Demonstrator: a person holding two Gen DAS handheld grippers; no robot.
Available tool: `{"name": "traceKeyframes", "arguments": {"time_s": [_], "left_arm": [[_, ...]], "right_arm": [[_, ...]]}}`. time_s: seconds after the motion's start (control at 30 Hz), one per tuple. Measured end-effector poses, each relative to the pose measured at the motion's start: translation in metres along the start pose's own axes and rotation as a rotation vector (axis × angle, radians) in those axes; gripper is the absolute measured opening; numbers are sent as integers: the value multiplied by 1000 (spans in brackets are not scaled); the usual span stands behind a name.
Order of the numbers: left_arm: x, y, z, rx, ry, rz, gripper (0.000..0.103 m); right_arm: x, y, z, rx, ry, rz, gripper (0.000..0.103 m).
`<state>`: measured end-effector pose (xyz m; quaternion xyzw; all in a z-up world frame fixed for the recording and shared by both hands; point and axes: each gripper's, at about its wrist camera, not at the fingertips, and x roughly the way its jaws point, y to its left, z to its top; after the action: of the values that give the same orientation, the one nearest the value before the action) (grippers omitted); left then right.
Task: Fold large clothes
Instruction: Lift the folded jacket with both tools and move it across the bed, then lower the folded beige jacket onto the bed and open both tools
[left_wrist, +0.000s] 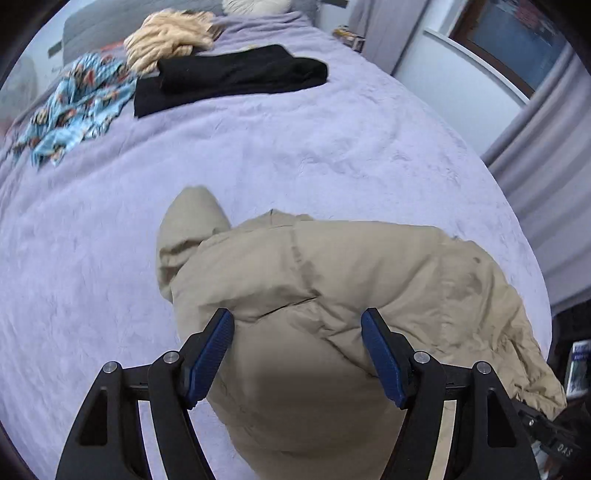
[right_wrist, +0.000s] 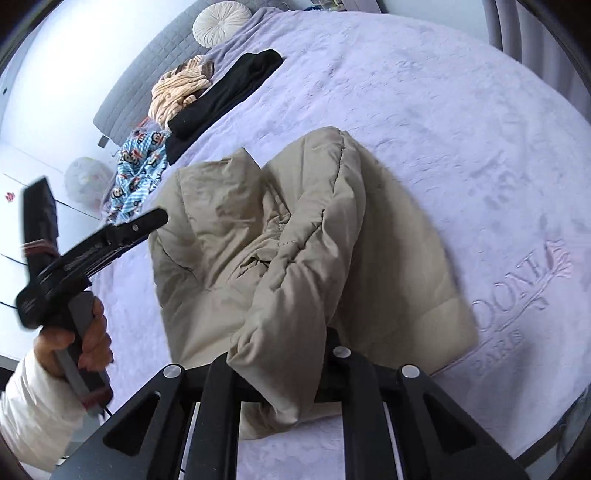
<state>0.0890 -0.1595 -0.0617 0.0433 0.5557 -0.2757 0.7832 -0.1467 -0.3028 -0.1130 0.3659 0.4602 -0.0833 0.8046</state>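
A beige padded jacket (left_wrist: 332, 295) lies crumpled on the lilac bedspread (left_wrist: 295, 155). My left gripper (left_wrist: 299, 332) hangs just over its near part, open. Its blue pads (left_wrist: 214, 350) stand wide apart on either side of a bulge of the fabric without pressing it. In the right wrist view the jacket (right_wrist: 295, 229) is half doubled over. One thick fold runs up into my right gripper (right_wrist: 280, 365), which is shut on it, its fingertips hidden by the cloth. At the left of that view a hand (right_wrist: 88, 332) in a white sleeve holds the left gripper (right_wrist: 155, 219).
At the far end of the bed lie a folded black garment (left_wrist: 236, 77), a blue patterned cloth (left_wrist: 74, 107) and a cream knit (left_wrist: 170, 37). A round white cushion (right_wrist: 221, 22) leans on the grey headboard (right_wrist: 147, 81). Grey curtains (left_wrist: 546, 177) hang past the bed's right edge.
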Motion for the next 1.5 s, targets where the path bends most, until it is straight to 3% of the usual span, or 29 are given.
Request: {"name": "traceKeyframes", "arguments": {"time_s": [0.07, 0.23, 0.4, 0.47, 0.63, 0.77, 0.87, 0.93, 1.0, 1.07, 1.13, 1.27, 1.37, 1.47, 1.5], "left_arm": [[16, -4, 1, 4, 0, 5, 72], [47, -83, 5, 165, -40, 48, 72], [76, -124, 17, 156, -9, 13, 72], [82, -128, 18, 164, -6, 29, 73], [82, -119, 13, 164, -2, 37, 74], [84, -118, 13, 168, -1, 49, 75], [84, -121, 12, 179, 4, 70, 75], [81, -121, 13, 173, 15, 89, 75], [72, -119, 14, 155, 27, 115, 75], [53, -113, 11, 136, 30, 122, 75], [29, -105, 2, 113, 11, 115, 75], [-12, -84, -37, 54, 0, 86, 75], [-21, -71, -81, -6, 61, 92, 75], [-13, -60, -115, -92, 110, 108, 93], [-12, -57, -124, -130, 122, 100, 93]], "right_arm": [[0, -4, -3, 7, 1, -16, 13], [-8, -26, 2, 37, -21, -83, 13], [-2, -77, 1, 150, -22, -96, 13], [6, -96, 2, 163, -16, -84, 14], [14, -124, 13, 286, 89, 45, 20], [-37, -106, 27, 133, 10, -25, 23], [-55, -89, 44, 32, -44, -11, 23], [-42, -78, 57, -19, -14, 26, 23], [-11, -67, 63, -67, 76, 45, 23], [16, -65, 54, -119, 172, -13, 23], [29, -69, 42, -144, 223, -30, 23], [29, -76, 36, -132, 239, 3, 23], [30, -81, 37, -140, 258, 12, 23], [34, -86, 35, -167, 274, 18, 23], [38, -87, 34, -175, 283, 17, 23]]}}
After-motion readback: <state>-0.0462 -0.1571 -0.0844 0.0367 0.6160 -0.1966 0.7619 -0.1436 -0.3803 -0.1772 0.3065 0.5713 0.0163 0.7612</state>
